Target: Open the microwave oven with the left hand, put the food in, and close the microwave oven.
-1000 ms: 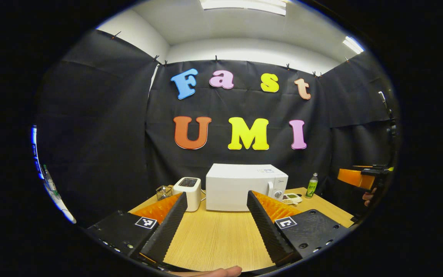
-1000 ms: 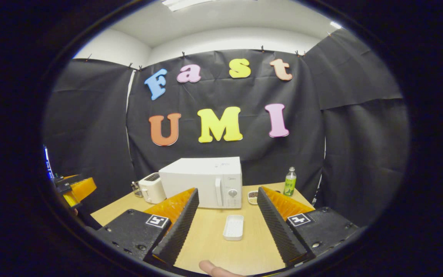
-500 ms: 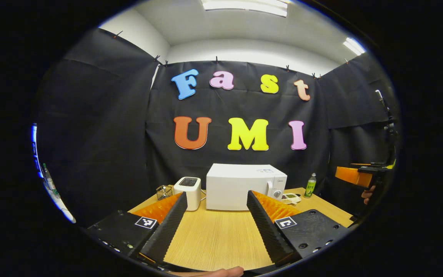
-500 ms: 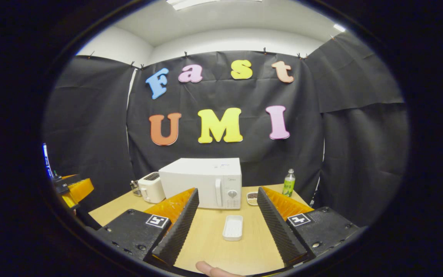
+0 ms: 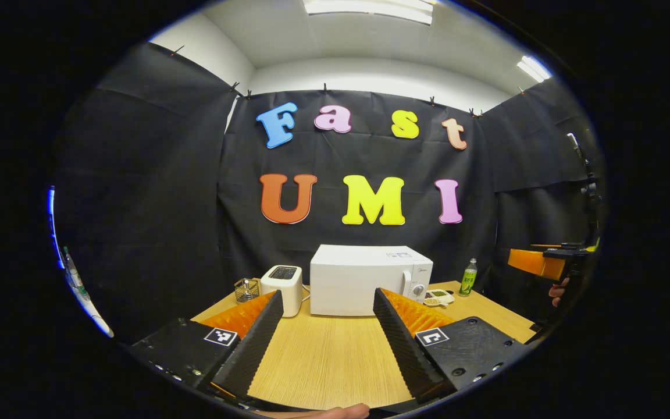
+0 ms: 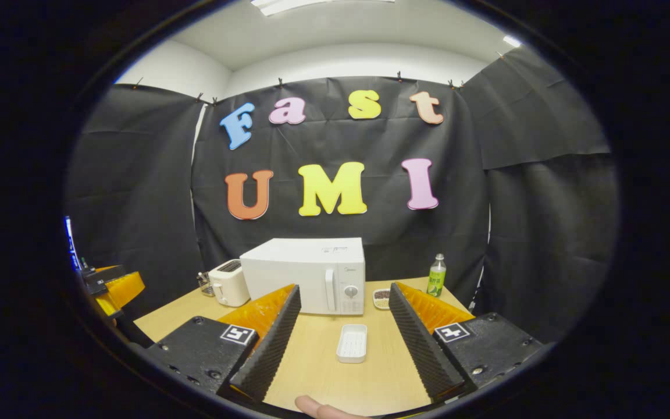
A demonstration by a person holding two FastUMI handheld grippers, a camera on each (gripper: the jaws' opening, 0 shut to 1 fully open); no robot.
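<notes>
With your left gripper [image 5: 328,317] spread and empty, well short of the shut microwave [image 5: 364,279], steer for its door handle [image 6: 330,290] and hook it squarely before pulling.

A light wooden table [image 6: 323,372] carries everything. A white microwave oven [image 6: 306,274] stands near its back edge, door shut, with a white toaster [image 6: 228,283] just beside it and a small wire basket [image 5: 246,289] beyond that. A green bottle [image 6: 437,275] stands upright toward the other back corner. A small dish of food [image 6: 381,298] lies near the microwave's control side, and a white tray [image 6: 352,343] lies in front of the microwave.
</notes>
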